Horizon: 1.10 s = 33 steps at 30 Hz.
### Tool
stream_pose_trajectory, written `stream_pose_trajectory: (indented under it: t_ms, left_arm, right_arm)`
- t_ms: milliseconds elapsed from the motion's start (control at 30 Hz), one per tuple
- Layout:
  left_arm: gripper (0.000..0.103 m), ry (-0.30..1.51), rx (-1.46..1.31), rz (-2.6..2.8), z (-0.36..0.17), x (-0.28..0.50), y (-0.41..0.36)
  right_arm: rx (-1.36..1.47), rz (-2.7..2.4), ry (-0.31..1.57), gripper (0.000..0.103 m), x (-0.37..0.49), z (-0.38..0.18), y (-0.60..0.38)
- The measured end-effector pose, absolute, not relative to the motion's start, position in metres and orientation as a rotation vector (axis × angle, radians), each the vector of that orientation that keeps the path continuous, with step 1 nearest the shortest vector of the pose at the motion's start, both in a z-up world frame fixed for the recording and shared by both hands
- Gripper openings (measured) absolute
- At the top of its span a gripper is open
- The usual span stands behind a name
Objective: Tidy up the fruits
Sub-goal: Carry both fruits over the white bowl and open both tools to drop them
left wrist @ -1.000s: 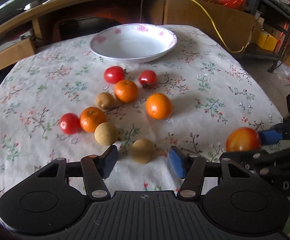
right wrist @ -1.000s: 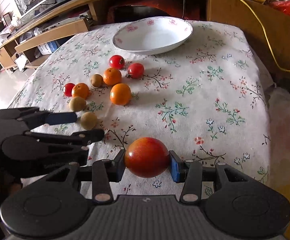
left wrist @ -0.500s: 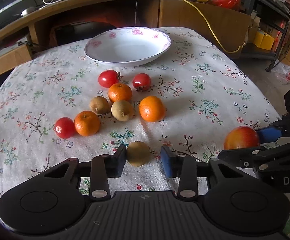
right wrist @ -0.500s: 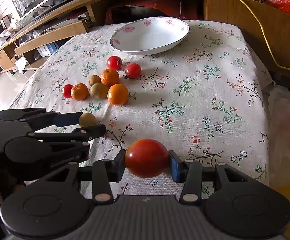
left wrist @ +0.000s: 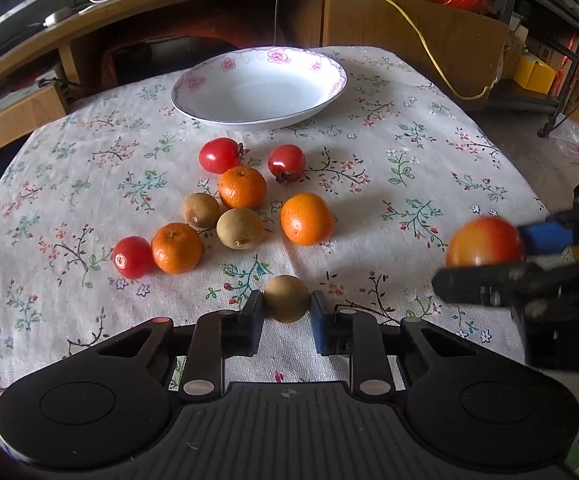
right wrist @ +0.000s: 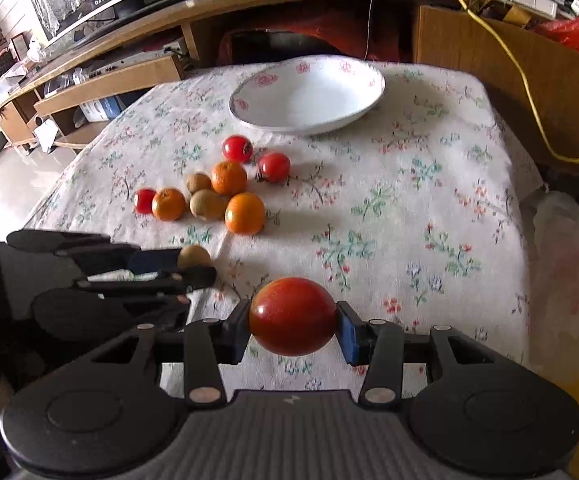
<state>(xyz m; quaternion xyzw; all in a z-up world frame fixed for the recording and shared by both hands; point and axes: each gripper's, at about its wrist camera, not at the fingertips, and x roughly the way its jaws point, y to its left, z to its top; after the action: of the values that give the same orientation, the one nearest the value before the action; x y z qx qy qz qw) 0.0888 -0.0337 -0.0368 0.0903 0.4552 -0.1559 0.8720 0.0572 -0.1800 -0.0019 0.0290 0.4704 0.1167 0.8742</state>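
Nearest the person, the left tongs (left wrist: 286, 316) are clamped on a small brown fruit (left wrist: 286, 298) at the near edge of the tabletop (left wrist: 429, 168), well short of the bowl (left wrist: 259, 90). Beside them, the right tongs (right wrist: 292, 330) are clamped on a large red fruit (right wrist: 292, 315), held clear above the flowered cloth, also on the near side of the bowl.

Between the tongs and the bowl lies the loose cluster: three oranges, two more brown fruits and three small red fruits, some touching, all just in front of the bowl. The nearest orange (left wrist: 306, 219) sits on the cluster's right side.

The bowl stands at the far end of the tabletop, with nothing in it.

The step in hand looks like the pick-up, now complete for both hands. The next move probably calls for lifting each fruit over the cluster without knocking it, carrying it to the bowl, and parting the tongs low over the bowl's inside so that the round fruits do not roll out.
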Motion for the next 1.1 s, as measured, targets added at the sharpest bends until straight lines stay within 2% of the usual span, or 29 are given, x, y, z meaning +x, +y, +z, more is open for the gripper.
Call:
stream_pose_trajectory:
  t_ms: [400,733,1100]
  left_arm:
    - [0.032,0.91,0.074,-0.353,-0.008,0.118,-0.018]
    - [0.032,0.856,0.036,-0.316,0.01,0.184,-0.024]
    - [0.03,0.886,0.046,-0.278,-0.006,0.24,-0.028]
  right_arm:
    - [0.071,0.215,0.946,0.043,0.087,0.011,-0.176]
    - [0.05,0.207,0.882,0.043,0.15,0.027,-0.173]
    - [0.077,0.228,0.873,0.043,0.229,0.017,-0.179]
